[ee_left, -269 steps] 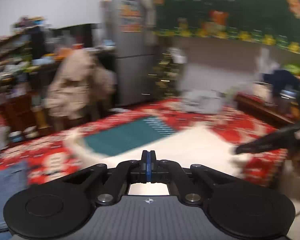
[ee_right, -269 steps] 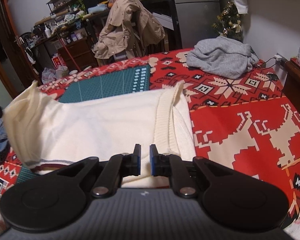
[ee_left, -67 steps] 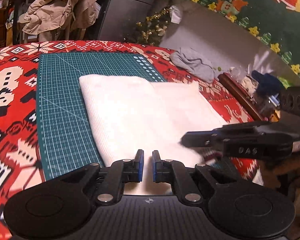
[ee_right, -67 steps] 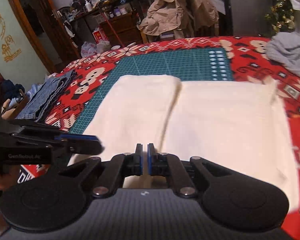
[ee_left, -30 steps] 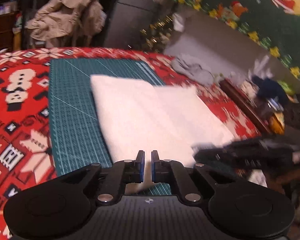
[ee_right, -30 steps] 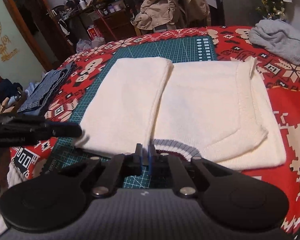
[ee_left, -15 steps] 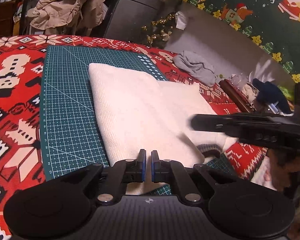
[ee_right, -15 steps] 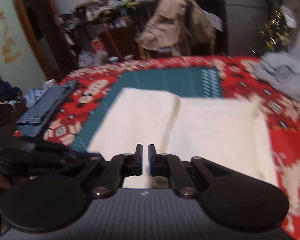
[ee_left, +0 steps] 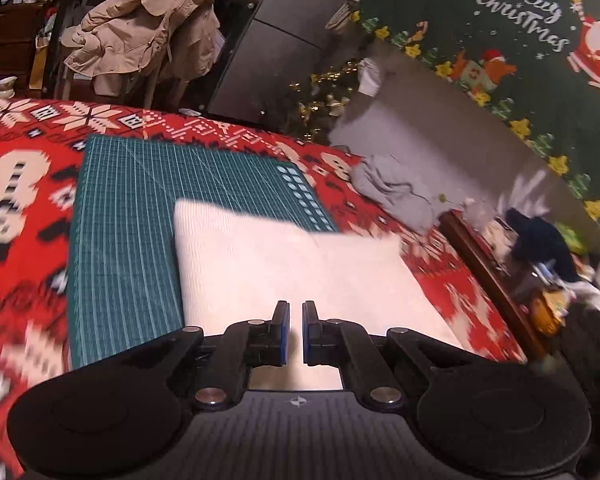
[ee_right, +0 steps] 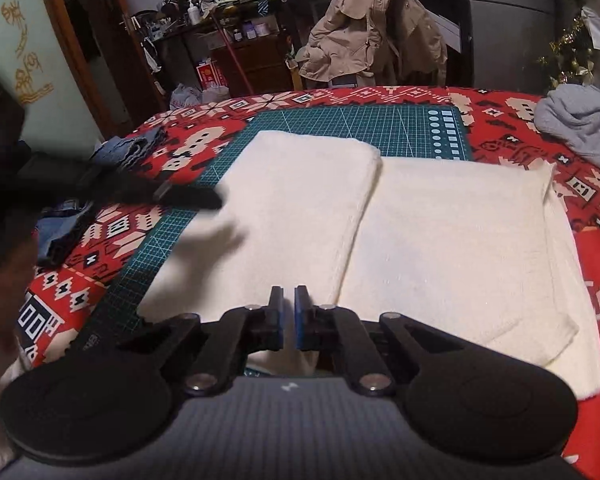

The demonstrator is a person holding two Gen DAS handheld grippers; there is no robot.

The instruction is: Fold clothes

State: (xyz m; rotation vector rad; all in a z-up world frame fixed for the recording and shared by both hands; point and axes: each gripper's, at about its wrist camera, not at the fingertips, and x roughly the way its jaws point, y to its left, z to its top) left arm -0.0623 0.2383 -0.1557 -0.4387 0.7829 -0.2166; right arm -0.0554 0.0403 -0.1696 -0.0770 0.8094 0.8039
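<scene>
Cream sweater [ee_right: 400, 240] lies flat, partly on the green cutting mat [ee_right: 360, 120], partly on the red patterned cover [ee_right: 540, 152] of what I read as a bed. One side panel is folded in, its edge running down the middle; a narrower strip shows folded in along the right edge.

My read: it still wants a crosswise fold, hem to collar. To do it well I'd grab the two near corners level, lift together, and lay the hem square on the far edge without dragging the inner folds.

Left tongs [ee_left: 295, 332]: narrow gap, gripping nothing, hovering over the near edge; blurred in the right view.

Right tongs [ee_right: 287, 318]: narrow gap too, empty; contact with the cloth below I can't tell.

Grey garment [ee_right: 580, 124] and jeans [ee_right: 120, 152] lie apart.
</scene>
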